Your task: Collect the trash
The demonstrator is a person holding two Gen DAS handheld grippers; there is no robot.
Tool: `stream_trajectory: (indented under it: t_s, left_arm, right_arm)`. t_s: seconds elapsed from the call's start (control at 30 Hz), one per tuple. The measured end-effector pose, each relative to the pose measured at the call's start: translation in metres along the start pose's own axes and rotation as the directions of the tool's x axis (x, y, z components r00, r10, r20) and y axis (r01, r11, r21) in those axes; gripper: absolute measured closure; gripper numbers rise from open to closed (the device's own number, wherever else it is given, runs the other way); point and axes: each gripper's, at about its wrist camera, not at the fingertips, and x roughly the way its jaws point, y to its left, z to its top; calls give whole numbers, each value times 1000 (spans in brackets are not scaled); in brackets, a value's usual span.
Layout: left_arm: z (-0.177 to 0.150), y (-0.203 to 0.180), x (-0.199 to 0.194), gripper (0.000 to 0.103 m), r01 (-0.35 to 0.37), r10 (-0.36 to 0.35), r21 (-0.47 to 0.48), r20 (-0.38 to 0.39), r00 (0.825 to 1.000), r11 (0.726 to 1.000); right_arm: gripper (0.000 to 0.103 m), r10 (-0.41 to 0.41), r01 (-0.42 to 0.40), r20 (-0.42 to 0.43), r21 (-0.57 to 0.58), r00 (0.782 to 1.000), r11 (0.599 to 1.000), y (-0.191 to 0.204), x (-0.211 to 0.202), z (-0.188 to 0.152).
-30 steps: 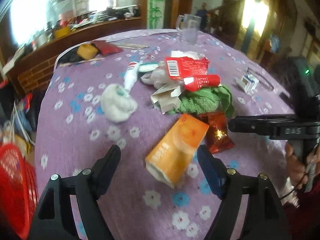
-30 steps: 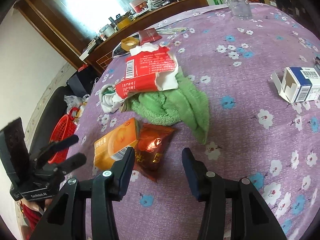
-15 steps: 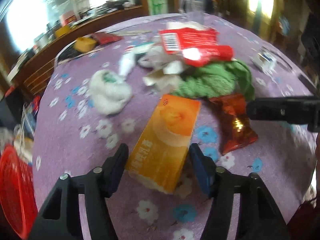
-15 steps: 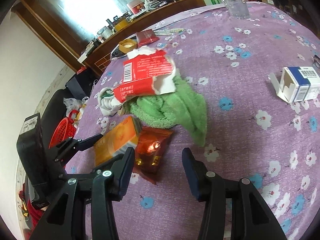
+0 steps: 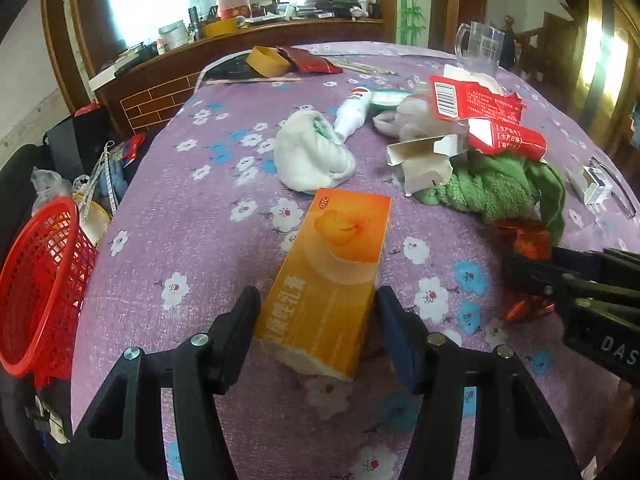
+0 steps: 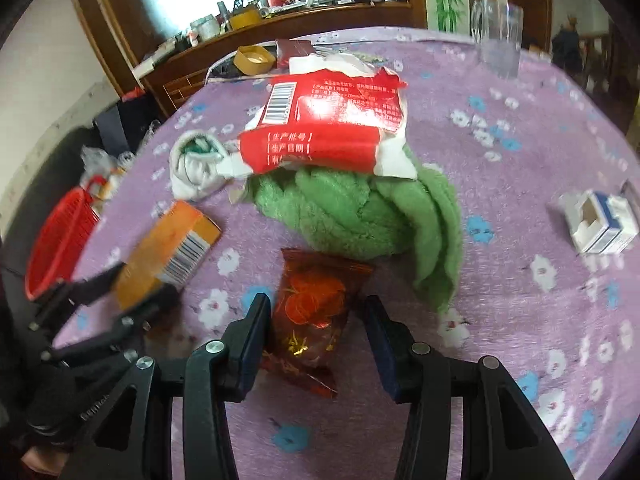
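Note:
An orange carton [image 5: 328,280] lies on the purple flowered tablecloth [image 5: 192,240]. My left gripper [image 5: 316,312] is open with its jaws on either side of the carton's near end. A dark red foil snack bag [image 6: 310,312] lies in front of a green towel [image 6: 360,208]. My right gripper [image 6: 316,320] is open and straddles the bag's near end. A torn red wrapper [image 6: 332,120] rests on the towel. The carton [image 6: 168,248] and left gripper also show in the right wrist view.
A red mesh basket [image 5: 36,280] stands off the table's left edge. On the table lie a white cloth [image 5: 308,156], a tube [image 5: 352,112], a torn white box [image 5: 424,160], a blue and white box [image 6: 600,224] and a clear mug [image 6: 498,36].
Both grippers have moved forward. The left jaws now flank the orange carton and have narrowed. The right jaws now flank the foil bag.

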Motion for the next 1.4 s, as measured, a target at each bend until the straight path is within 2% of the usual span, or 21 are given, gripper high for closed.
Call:
stream_trajectory:
  t_s: [0.1, 0.2, 0.3, 0.47, 0.57, 0.8, 0.97, 1.03, 1.13, 1.3, 1.4]
  left_arm:
    - [-3, 2, -5, 46, 11, -10, -19, 25, 1000, 1000]
    - [-8, 1, -17, 48, -13, 15, -24, 93, 996, 1000]
    - [-11, 0, -25, 49, -22, 26, -29, 138, 990, 999]
    - [-12, 4, -29, 49, -19, 26, -44, 165, 986, 999]
    - [-10, 4, -27, 49, -14, 20, -36, 154, 988, 999]
    - [-2, 7, -4, 49, 18, -17, -49, 14, 1000, 999]
    - [3, 5, 8, 49, 35, -37, -51, -38, 999, 998]
    - [4, 3, 8, 51, 26, -28, -46, -32, 999, 999]
    - [2, 3, 1, 59, 3, -2, -48, 14, 1000, 999]
    - [-3, 7, -16, 59, 16, -9, -68, 96, 995, 998]
    - [-8, 7, -26, 59, -2, 12, -67, 141, 990, 998]
  right_arm:
    - [68, -16, 17, 36, -11, 999, 1000, -3, -9, -7]
    - [69, 42, -42, 95, 0, 995, 999, -6, -19, -13]
    - [69, 52, -49, 181, -21, 982, 999, -3, -28, -20]
    - [69, 82, -76, 243, -33, 966, 997, -2, -34, -22]
    - [69, 93, -85, 240, -42, 966, 995, 1, -34, -23]
    - [69, 113, -105, 238, -46, 965, 993, 0, -34, -23]
    - [69, 130, -120, 237, -56, 963, 991, -1, -34, -24]
    - [69, 131, -121, 236, -55, 963, 991, 0, -34, -24]
    - [69, 130, -120, 235, -55, 963, 991, 0, -34, -24]
    - [69, 123, -112, 247, -57, 961, 992, 0, -34, -24]
    - [69, 121, -110, 249, -58, 961, 992, 1, -35, -24]
